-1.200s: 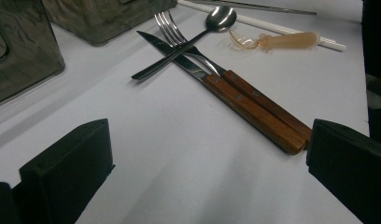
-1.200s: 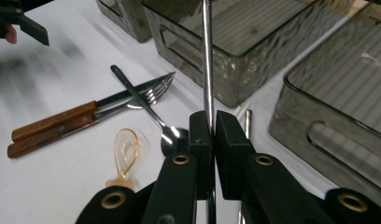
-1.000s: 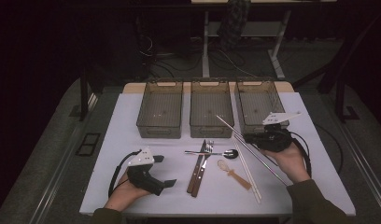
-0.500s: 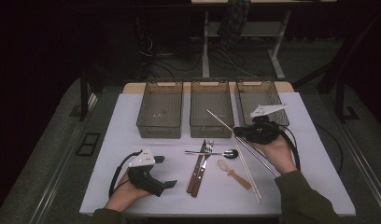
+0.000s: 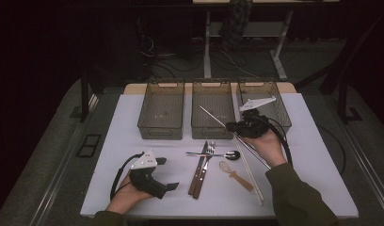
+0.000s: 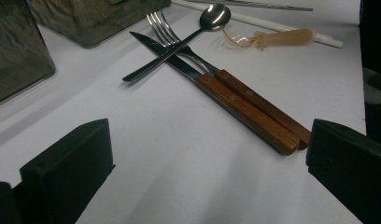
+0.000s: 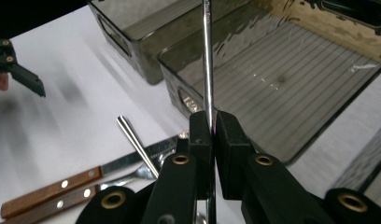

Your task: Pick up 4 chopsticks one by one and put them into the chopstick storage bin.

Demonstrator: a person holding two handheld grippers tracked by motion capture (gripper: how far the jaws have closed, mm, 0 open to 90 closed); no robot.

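My right gripper (image 5: 231,126) is shut on a long thin metal rod (image 5: 210,115), which slants up and to the left with its tip over the middle tray (image 5: 212,133). In the right gripper view the jaws (image 7: 213,126) pinch the rod (image 7: 207,65) above that tray (image 7: 282,79). My left gripper (image 5: 167,173) rests low at the front left, open with nothing between its fingers (image 6: 67,163). Ahead of it lie a wooden-handled knife (image 6: 235,100) and fork (image 6: 263,105), with a spoon (image 6: 179,44) laid across them.
Three smoky plastic trays stand in a row at the back: left (image 5: 160,131), middle, right (image 5: 279,101). A small beige utensil (image 5: 235,175) and a long white stick (image 5: 250,175) lie on the white table (image 5: 115,141) by the cutlery (image 5: 199,172).
My right gripper has carried the rod left and toward the trays, rising a little. The left gripper and the cutlery have stayed where they were.
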